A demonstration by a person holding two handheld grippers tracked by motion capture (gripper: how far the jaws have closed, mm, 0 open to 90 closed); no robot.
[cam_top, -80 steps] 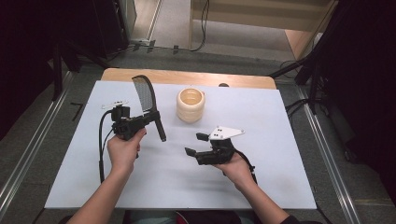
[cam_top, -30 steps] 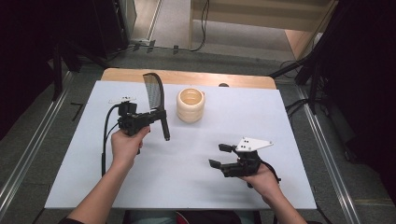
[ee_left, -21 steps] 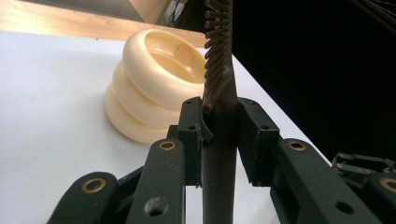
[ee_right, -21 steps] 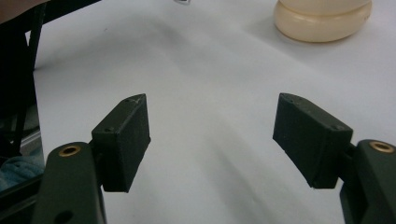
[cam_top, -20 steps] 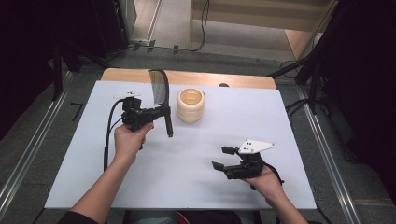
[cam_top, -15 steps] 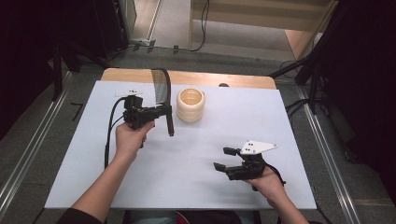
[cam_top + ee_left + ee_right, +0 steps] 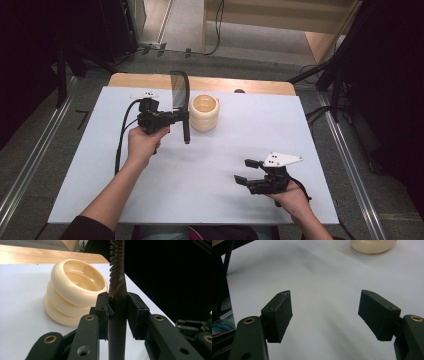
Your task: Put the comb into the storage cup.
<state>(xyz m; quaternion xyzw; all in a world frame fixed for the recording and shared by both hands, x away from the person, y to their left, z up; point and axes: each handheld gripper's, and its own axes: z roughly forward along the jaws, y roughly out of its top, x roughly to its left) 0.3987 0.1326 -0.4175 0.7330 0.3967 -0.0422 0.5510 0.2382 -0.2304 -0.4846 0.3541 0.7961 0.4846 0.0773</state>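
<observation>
The left gripper is clamped on the dark handle of a brush, its two pads pressing the shaft from either side in the left gripper view. The grip sits just below the bristled head, near the brush's balance point, which likely keeps the tool steady and lets the wrist steer the bristles. The brush stands roughly upright above the desk, bristle end toward 12 o'clock in the high view and handle end hanging toward 6 o'clock, clear of the surface.

Just beside the brush, at its 3 o'clock, stands a cream ribbed bowl, open side up. In the left gripper view the bowl lies at 10 o'clock from the jaws, close to the bristles but apart from them. This placement suggests that the brush is being brought to the bowl, perhaps to sweep its inside; contact is not yet made.

The right gripper rests low at 5 o'clock on the desk, well apart from the bowl. Its jaws stand wide apart with nothing between them, apparently parked out of the working path.
</observation>
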